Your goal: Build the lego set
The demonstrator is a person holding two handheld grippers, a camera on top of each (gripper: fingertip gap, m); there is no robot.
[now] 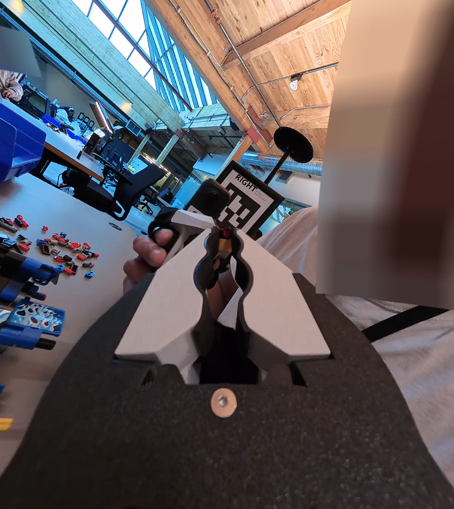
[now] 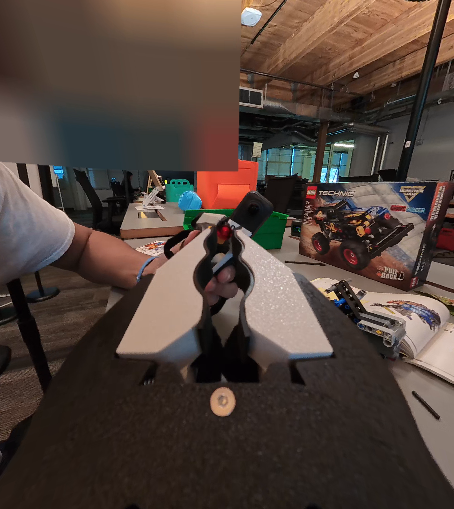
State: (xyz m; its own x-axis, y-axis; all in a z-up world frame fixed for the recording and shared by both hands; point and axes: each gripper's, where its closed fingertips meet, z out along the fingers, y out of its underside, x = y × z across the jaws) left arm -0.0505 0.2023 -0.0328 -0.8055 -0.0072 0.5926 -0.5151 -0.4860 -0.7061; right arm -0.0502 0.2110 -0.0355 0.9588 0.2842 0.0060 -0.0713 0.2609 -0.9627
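Note:
My two grippers meet tip to tip above the table's edge. In the left wrist view my left gripper (image 1: 224, 234) is shut on a small piece with a red round end and a yellow body (image 1: 225, 243). The right gripper's grey body (image 1: 190, 220), in a hand, faces it from beyond. In the right wrist view my right gripper (image 2: 223, 231) is closed around the same small red-ended piece (image 2: 223, 232), with the left gripper's finger (image 2: 221, 264) just behind. How the piece's parts join is hidden.
Loose red, black and blue pieces (image 1: 66, 249) and a blue and black part-built model (image 1: 19, 278) lie on the table (image 1: 88, 303), near a blue bin (image 1: 0, 143). The set's box (image 2: 371, 231), an open booklet (image 2: 435, 344), a black and grey assembly (image 2: 369, 311), a green bin (image 2: 271, 228) and a black axle (image 2: 425, 405) show in the right wrist view. Less than 4 cm separates the two grippers' tips.

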